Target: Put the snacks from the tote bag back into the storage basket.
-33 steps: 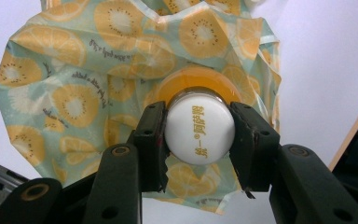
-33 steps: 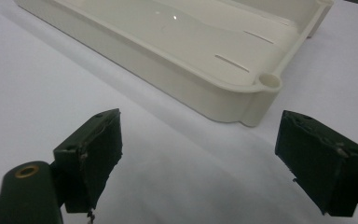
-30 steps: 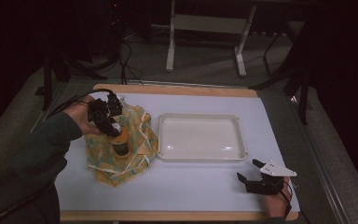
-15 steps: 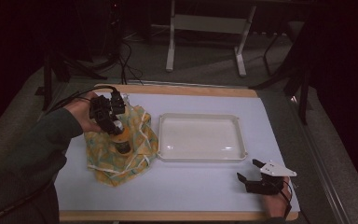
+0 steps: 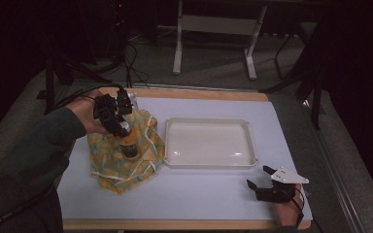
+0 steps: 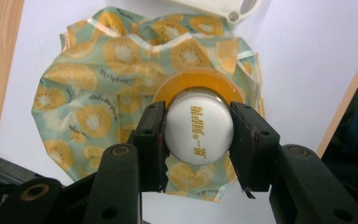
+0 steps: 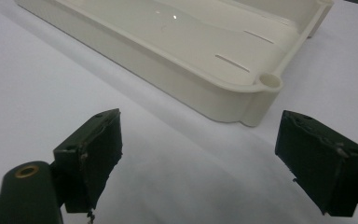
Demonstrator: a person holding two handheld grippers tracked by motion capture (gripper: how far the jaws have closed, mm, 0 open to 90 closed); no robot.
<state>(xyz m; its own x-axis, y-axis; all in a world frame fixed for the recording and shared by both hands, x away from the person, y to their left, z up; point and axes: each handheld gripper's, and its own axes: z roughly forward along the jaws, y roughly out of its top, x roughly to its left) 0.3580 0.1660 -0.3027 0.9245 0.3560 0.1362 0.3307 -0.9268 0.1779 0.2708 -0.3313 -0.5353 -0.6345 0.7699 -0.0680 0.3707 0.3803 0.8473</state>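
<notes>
An orange bottle (image 5: pixel 128 143) with a white cap (image 6: pixel 199 127) hangs just over a crumpled cloth bag (image 5: pixel 121 155) printed with orange slices, at the table's left. My left gripper (image 5: pixel 121 127) is shut on the bottle's cap; in the left gripper view my left gripper (image 6: pixel 199 133) has both pads pressed against the cap's sides, with the bag (image 6: pixel 93 93) spread below. My right gripper (image 5: pixel 262 178) rests near the table's front right corner, jaws wide apart and nothing between them. In the right gripper view my right gripper (image 7: pixel 205 154) points toward the tray's corner.
A white plastic tray (image 5: pixel 209 162), bare inside, lies mid-table right of the bag; its rim (image 7: pixel 223 100) sits close in front of my right gripper. The wooden table edge (image 5: pixel 184 224) runs along the front. Stands and cables occupy the dark floor beyond.
My left gripper has lifted the bottle a little higher out of the bag and shifted slightly right. The right gripper has stayed where it was.
</notes>
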